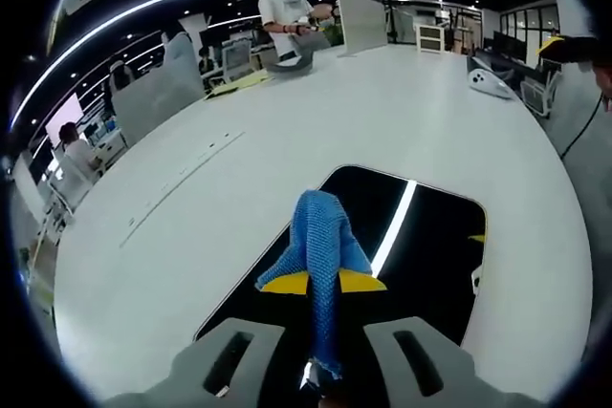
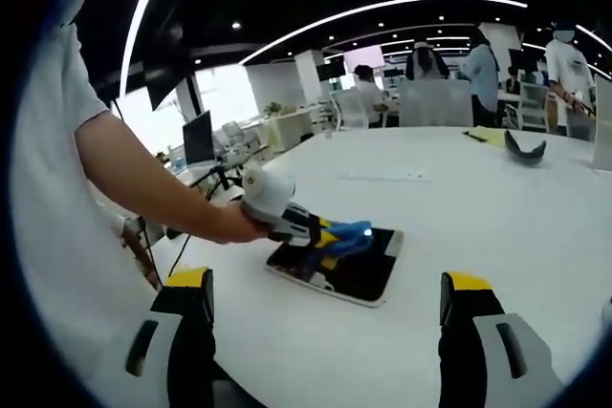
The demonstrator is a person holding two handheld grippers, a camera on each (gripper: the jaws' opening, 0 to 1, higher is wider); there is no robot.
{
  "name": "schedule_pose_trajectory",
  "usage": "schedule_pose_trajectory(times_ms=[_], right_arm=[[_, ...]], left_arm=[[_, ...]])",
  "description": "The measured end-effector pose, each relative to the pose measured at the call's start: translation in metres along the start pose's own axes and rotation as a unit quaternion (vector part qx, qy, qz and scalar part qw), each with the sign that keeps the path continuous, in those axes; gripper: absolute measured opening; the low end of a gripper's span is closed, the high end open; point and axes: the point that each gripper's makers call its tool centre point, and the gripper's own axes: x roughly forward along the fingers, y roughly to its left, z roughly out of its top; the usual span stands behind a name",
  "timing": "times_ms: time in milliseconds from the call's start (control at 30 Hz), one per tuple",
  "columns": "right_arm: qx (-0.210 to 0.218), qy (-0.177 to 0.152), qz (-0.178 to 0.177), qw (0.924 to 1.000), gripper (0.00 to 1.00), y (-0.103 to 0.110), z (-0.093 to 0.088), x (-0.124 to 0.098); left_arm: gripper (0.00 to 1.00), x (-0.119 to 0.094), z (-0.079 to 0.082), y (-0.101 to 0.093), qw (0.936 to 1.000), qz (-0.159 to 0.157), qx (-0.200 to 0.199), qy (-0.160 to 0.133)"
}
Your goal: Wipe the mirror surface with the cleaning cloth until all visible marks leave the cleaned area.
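A broad white desk (image 1: 402,121) carries everything, its pale top running far back in both views. On it lies the flat, dark, glossy rectangular mirror (image 1: 430,246) with rounded corners; in the left gripper view it sits just ahead of the jaws and reflects a bright ceiling light strip, while the right gripper view shows the whole slab (image 2: 368,269) from a distance, lying well forward of that camera.

The left hand-held gripper (image 1: 319,346) is clenched on the blue knitted cleaning cloth (image 1: 320,255), whose bunched folds hang out over the mirror glass; yellow jaw tips peek out beneath the fabric. From the right gripper view the same tool appears from the side, a person's bare forearm and hand (image 2: 229,222) grasping it, the cloth (image 2: 346,233) resting on the mirror's near end.

The right hand-held gripper (image 2: 325,332) holds nothing, its grey, yellow-tipped jaws spread wide apart above bare desk.
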Motion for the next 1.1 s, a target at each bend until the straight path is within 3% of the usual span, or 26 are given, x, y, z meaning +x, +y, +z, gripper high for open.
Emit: schedule_pose_trajectory(times_ms=[1100], right_arm=[[-0.010,-0.003,0.008,0.9999,0.98,0.011,0.003,0.005]], left_arm=[[0.06,-0.027,-0.026,0.012,0.9998,0.017,-0.005,0.002]])
